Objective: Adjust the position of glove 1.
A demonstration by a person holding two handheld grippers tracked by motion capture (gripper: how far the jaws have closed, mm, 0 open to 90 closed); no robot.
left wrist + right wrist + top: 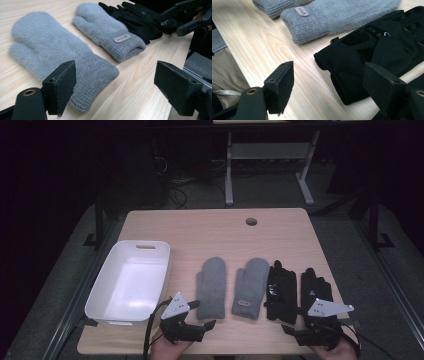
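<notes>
Along the table's near edge, your left gripper (200, 316) stands wide and empty beside the left grey mitten (212, 286), fuzzy with a ribbed cuff. Your right gripper (296, 324), equally wide, holds nothing near the smooth black gloves (281, 291); their far fingertips blur.

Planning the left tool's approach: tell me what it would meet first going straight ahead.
Most likely the knit cuff of the nearer grey mitten, just beyond the open left tool; depth is uncertain.
</notes>
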